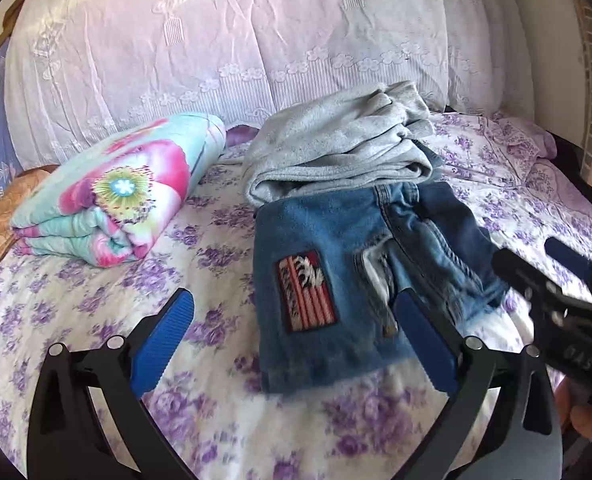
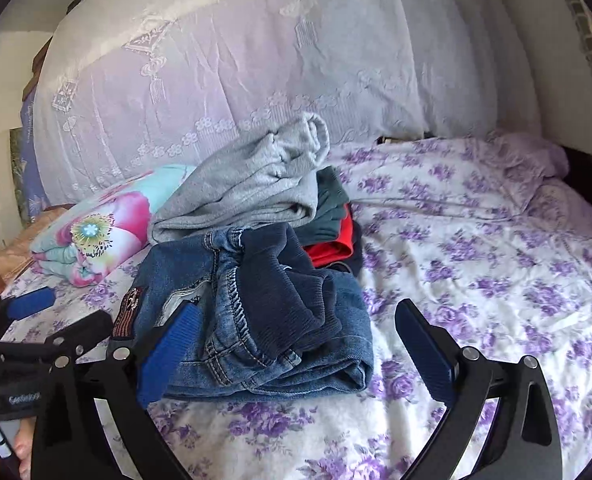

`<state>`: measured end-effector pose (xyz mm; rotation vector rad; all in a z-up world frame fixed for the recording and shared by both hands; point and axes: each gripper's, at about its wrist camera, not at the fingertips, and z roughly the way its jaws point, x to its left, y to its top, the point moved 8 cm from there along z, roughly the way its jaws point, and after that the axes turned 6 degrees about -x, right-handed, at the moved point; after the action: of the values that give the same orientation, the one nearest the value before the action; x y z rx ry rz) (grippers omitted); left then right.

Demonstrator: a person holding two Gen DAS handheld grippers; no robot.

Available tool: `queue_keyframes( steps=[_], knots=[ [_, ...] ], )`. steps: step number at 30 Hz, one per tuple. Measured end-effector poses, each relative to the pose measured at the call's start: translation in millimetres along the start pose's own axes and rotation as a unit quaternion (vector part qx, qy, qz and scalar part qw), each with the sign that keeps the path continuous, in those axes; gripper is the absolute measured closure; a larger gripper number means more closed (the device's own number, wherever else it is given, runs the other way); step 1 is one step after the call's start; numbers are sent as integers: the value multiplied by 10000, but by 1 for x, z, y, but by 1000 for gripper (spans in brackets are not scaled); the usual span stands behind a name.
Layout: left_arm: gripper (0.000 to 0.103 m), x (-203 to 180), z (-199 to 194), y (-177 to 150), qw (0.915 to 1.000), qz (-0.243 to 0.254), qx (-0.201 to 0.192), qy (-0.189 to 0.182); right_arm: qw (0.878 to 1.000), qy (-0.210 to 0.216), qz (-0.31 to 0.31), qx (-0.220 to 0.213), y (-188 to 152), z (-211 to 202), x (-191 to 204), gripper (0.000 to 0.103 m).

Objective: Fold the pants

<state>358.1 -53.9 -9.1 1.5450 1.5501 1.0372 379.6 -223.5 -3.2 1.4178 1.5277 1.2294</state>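
The blue denim pants with a striped flag patch (image 1: 328, 280) are seen lying folded into a compact bundle on the white bedsheet printed with purple flowers (image 1: 96, 300), the dark ribbed waistband (image 2: 292, 280) heaped on top at the right-hand side. The bundle's long axis is judged to run away from the cameras toward the headboard, with the nearest folded edge facing both tools. From the left gripper (image 1: 296, 340) the denim is found straight ahead and slightly right, its blue right pad overlapping the bundle's near corner; whether it touches cannot be told. The jaws are spread wide, nothing held. The right gripper (image 2: 296, 344) is likewise spread wide and empty, the bundle lying ahead and to its left, behind its left pad. The right tool is judged marginally nearer the waistband side. Just behind the denim a crumpled grey fleece garment (image 1: 336, 148) is piled, with red and dark green clothes (image 2: 332, 232) beside it, and farther left a folded floral quilt in pink and turquoise (image 1: 120, 192) is set.
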Motion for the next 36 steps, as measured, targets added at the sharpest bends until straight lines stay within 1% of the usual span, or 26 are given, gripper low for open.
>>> queue_keyframes(
  steps=[3,5,8,12,19,24,26,27,29,31,33,34,36],
  knots=[
    [4,4,-7,-11,10000,-56,34,46,9997,39,120,-228,-1,-10,-2,4],
    [4,5,-10,-14,9999,-136,60,23,9996,29,119,-253,-3,-9,-4,4],
    [4,3,-11,-16,9999,-114,61,-8,9997,145,145,-140,-7,-4,-3,4],
    [4,3,-10,-17,9999,-52,64,127,9997,207,156,-44,-9,-1,-1,4],
    [4,5,-7,-20,9997,-113,152,142,9997,128,-170,73,-15,-1,12,4],
    [4,3,-7,-21,9997,-139,191,61,9995,155,-203,160,-18,0,14,4],
    [4,-1,-8,-19,9998,-143,116,-115,9995,178,-155,218,-19,2,13,4],
    [4,-3,-11,-17,9998,-130,-22,-181,9994,187,-108,270,-20,3,11,4],
    [4,-7,-17,-13,9997,20,-210,-130,9994,190,-86,292,-21,4,11,4],
    [4,-10,-20,-11,9994,165,-307,-38,9993,201,-48,318,-22,5,10,4],
    [4,-13,-20,-12,9995,147,-234,-129,9993,202,-61,315,-21,5,10,4],
    [4,-13,-17,-14,9997,104,-125,-164,9993,203,-67,316,-22,5,10,4],
    [4,-11,-13,-17,9999,62,-17,-100,9993,205,-78,318,-22,6,10,4]
  ],
)
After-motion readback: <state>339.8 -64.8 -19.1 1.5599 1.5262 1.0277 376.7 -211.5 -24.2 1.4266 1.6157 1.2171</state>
